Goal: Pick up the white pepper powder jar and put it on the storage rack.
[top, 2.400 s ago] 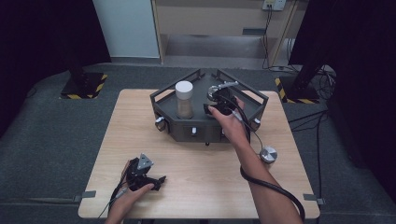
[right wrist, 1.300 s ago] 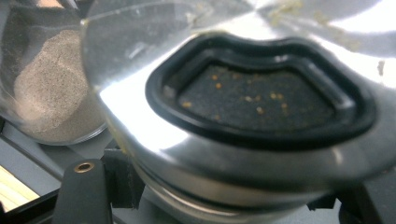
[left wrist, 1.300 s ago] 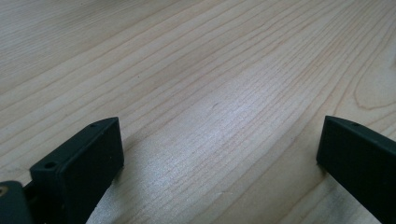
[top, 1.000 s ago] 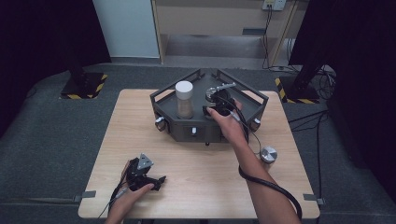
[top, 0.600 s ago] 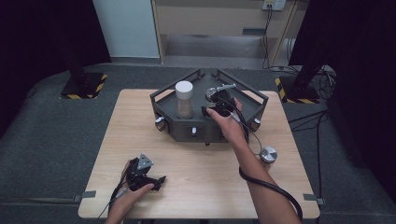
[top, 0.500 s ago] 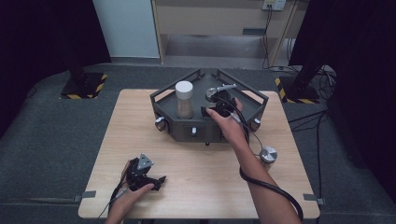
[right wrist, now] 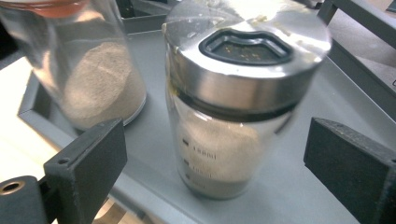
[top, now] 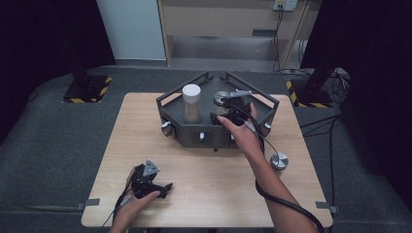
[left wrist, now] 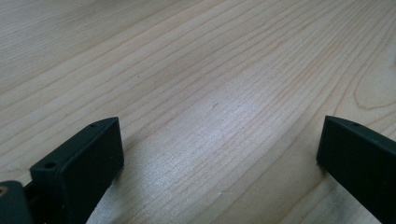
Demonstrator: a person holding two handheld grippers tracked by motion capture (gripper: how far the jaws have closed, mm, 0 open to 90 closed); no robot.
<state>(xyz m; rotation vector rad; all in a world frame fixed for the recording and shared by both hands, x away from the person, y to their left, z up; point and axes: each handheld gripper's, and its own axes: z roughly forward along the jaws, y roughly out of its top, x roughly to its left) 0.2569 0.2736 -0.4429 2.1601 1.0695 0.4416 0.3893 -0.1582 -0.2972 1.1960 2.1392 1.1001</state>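
Note:
A glass shaker jar with a steel lid (right wrist: 243,93) stands upright in the dark grey tray (top: 262,104); in the high view the jar (top: 222,98) sits at the tray's middle. My right gripper (right wrist: 217,154) is open. Its jaws have just been opening, and the jar stands just ahead of them with neither pad touching it. In the high view the right gripper (top: 224,110) is over the tray's near side. A taller jar of tan powder (right wrist: 93,70) with a white lid (top: 191,91) stands to the left. My left gripper (top: 148,182) rests open on bare wood (left wrist: 219,149).
A round metal cap (top: 279,160) lies on the wooden table (top: 204,194) at the right, near my right forearm. The tray has raised rails and knobs (top: 166,129) on its front wall. Black cables trail from both grippers.
My right gripper has drawn back slightly from the steel-lidded jar. The left hand has stayed where it was.

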